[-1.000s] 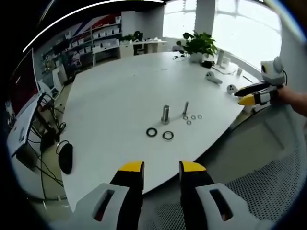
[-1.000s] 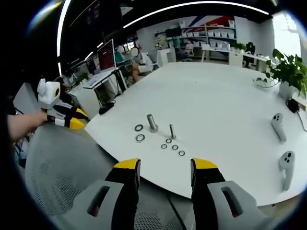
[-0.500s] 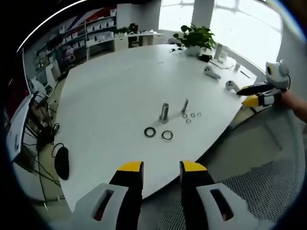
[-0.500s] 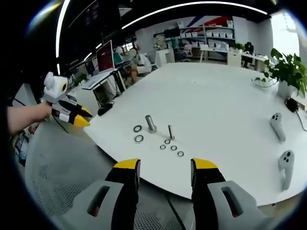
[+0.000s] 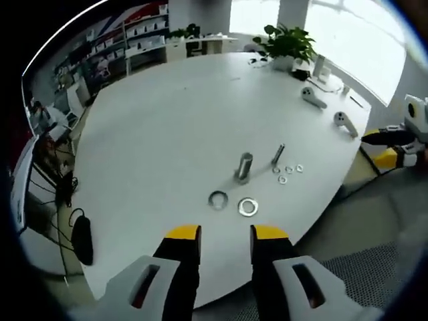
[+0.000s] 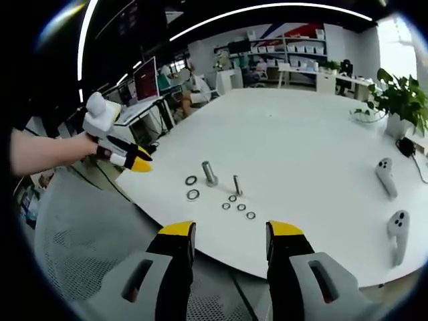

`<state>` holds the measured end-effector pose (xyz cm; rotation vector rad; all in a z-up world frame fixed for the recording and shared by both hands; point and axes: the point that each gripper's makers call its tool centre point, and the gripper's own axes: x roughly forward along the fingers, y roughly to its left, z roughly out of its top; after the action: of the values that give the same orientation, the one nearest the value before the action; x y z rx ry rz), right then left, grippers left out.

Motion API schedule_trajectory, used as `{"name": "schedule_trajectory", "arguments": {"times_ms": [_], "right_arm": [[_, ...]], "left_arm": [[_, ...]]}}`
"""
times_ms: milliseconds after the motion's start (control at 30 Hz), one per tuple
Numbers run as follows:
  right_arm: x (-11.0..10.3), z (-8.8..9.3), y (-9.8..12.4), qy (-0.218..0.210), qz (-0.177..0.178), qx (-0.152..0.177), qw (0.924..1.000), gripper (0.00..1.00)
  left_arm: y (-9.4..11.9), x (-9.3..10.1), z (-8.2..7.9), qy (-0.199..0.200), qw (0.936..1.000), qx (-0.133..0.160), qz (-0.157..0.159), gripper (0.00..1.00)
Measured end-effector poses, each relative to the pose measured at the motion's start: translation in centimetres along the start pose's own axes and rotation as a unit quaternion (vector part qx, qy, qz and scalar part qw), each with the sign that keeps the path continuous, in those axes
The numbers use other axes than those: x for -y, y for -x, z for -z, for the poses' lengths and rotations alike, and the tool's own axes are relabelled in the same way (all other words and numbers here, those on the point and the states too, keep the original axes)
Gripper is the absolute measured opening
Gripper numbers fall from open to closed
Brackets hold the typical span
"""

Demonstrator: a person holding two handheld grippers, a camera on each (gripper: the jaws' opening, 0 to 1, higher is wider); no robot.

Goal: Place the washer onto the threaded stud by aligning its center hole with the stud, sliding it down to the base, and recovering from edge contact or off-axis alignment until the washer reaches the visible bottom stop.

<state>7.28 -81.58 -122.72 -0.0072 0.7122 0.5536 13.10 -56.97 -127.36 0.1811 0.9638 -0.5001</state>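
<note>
On the white table a thick threaded stud stands upright, with a thin stud to its right. Two large washers lie flat in front of the thick stud, and several small washers lie by the thin one. My left gripper is open and empty, short of the table's near edge. In the right gripper view the same thick stud, thin stud and large washers sit ahead of my right gripper, also open and empty. A hand brings the left gripper in from the left.
Two white hand controllers lie at the table's right end, near a potted plant. A mesh chair seat sits below the table edge. A black mouse lies on a lower desk. The right gripper shows at the far right.
The left gripper has moved in toward the table edge and the washers, so studs and washers look nearer in its view. The right gripper has hardly moved.
</note>
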Motion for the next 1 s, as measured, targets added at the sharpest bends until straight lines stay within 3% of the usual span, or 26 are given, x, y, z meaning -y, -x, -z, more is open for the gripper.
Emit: {"name": "schedule_trajectory", "arguments": {"times_ms": [233, 567, 1000], "right_arm": [[0.2, 0.1, 0.0, -0.004, 0.005, -0.001, 1.0, 0.44], [0.5, 0.1, 0.0, -0.01, 0.011, -0.003, 0.9999, 0.44], [0.5, 0.3, 0.0, -0.01, 0.011, -0.008, 0.9998, 0.44]], "left_arm": [[-2.4, -0.8, 0.1, -0.032, 0.9988, -0.035, -0.003, 0.26], [-5.1, -1.5, -0.2, -0.039, 0.9964, -0.075, 0.01, 0.27], [-8.9, -1.2, 0.3, -0.073, 0.9867, -0.142, 0.027, 0.28]]}}
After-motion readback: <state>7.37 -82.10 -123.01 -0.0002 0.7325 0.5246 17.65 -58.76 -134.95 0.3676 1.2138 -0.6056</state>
